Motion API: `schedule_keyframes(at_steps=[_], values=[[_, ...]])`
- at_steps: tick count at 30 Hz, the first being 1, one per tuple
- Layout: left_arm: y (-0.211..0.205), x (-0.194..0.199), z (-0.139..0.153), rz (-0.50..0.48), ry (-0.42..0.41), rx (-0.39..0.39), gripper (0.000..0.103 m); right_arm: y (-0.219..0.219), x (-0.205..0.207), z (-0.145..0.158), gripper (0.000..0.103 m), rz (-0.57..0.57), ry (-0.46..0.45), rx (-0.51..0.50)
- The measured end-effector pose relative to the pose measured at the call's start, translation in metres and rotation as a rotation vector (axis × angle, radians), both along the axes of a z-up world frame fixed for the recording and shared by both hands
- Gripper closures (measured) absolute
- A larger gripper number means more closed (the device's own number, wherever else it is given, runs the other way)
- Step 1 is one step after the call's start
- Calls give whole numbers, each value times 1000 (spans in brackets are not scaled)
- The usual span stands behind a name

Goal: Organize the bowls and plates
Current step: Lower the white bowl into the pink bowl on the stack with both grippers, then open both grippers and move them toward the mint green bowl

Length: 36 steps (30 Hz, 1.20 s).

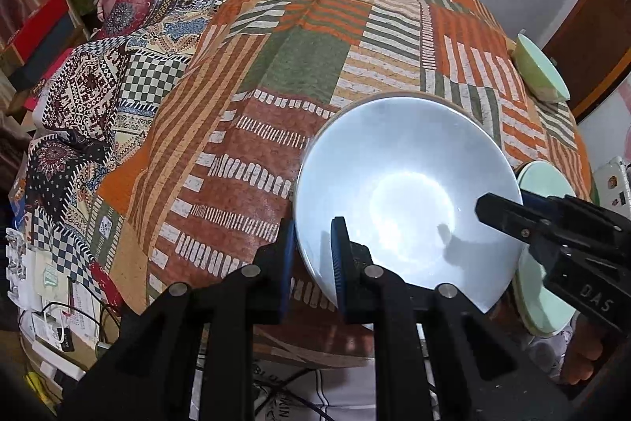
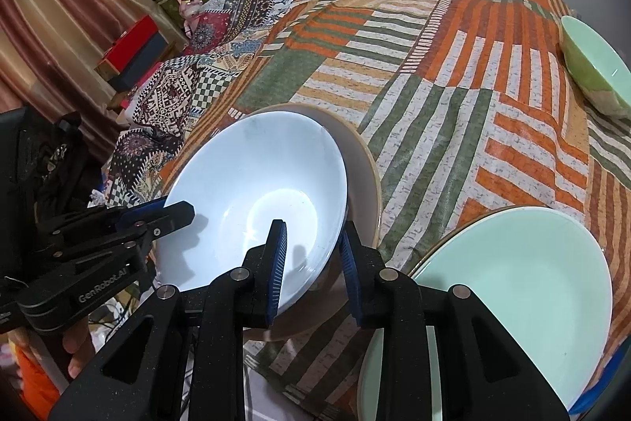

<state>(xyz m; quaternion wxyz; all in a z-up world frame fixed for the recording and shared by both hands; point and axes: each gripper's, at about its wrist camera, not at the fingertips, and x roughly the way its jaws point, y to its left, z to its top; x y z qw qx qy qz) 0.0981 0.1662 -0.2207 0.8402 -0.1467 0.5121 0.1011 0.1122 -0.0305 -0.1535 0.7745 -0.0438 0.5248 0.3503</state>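
Fingers [image 1: 313, 263] astride tilted white bowl [image 1: 406, 192]

Patchwork-clothed table [image 2: 453, 113] bears beige bowl [image 2: 364, 168], green plate [image 2: 524, 271], green bowl [image 2: 595, 66].

Left gripper [image 1: 313, 263]: matte black linkage arms, silver round pivot pins, ribbed blue pads. Right gripper [image 2: 313, 265] is built the same. White lettering shows on their black bodies: "GenRobot.AI" on one, "DAS" on the other.
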Motion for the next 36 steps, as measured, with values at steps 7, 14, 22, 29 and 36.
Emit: schedule_keyframes(at_steps=[7,14,22,29,36], values=[[4,5,-8,11,37,-26,86,-8,1,8,71,-7,-6,18],[-5,3,20,-11,-8,1,76,-24,-1,35,50,-24,-106,66],[-30,1,85,-51,-175,76,59,-61,6,68,46,-86,-197,103],[-60,11,129,-94,-314,92,43,-118,21,100,33,-213,-299,138],[-96,47,146,-155,-378,84,34,-173,41,118,26,-355,-363,136]])
